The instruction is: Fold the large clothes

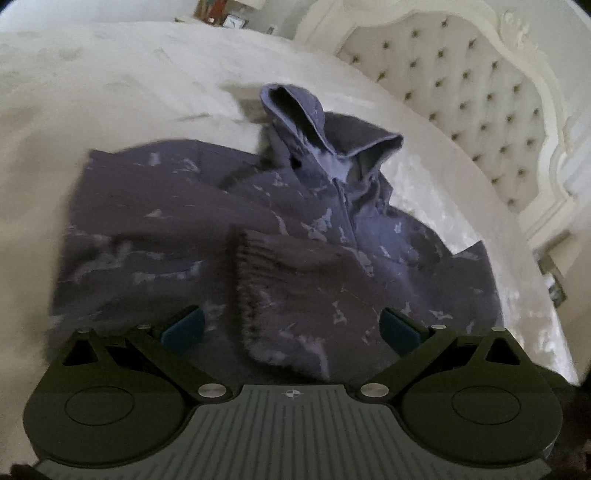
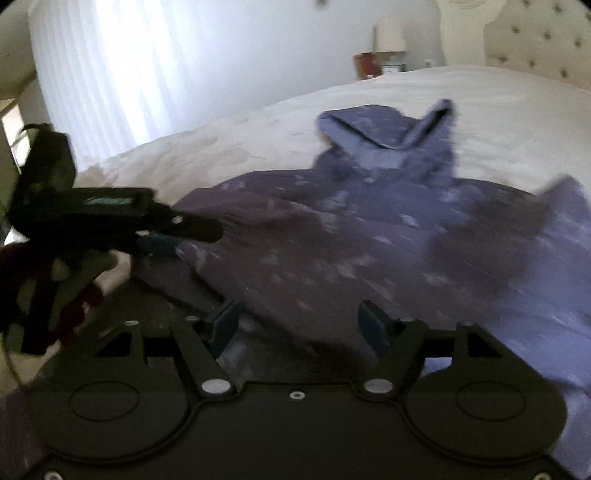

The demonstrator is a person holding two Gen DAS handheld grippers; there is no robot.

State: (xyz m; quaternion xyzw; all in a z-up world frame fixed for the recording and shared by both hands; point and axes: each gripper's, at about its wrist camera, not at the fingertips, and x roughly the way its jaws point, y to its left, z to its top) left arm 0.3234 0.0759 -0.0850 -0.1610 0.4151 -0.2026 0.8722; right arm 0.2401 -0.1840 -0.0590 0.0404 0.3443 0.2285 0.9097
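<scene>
Left wrist view: hoodie (image 1: 266, 236) spread out on the white bed (image 1: 110, 110), hood toward the far side, one cuff (image 1: 243, 291) folded across the body. Left gripper (image 1: 291, 328) over the near part of the hoodie, jaws wide, nothing pinched. Lots of bare bed past the hoodie's left edge and behind the hood. Padded headboard (image 1: 461, 92) along the right, well apart from the hoodie.

Right wrist view: same hoodie (image 2: 332, 240), blurry. Right gripper (image 2: 295, 328) low over its near edge, jaws wide, cloth under them but not squeezed. Left gripper (image 2: 162, 243) seen from the side here, at the hoodie's left edge, with a hand (image 2: 55, 280) under it. Curtain (image 2: 103, 66) and lamp (image 2: 389, 35) behind the bed, not in the other view.
</scene>
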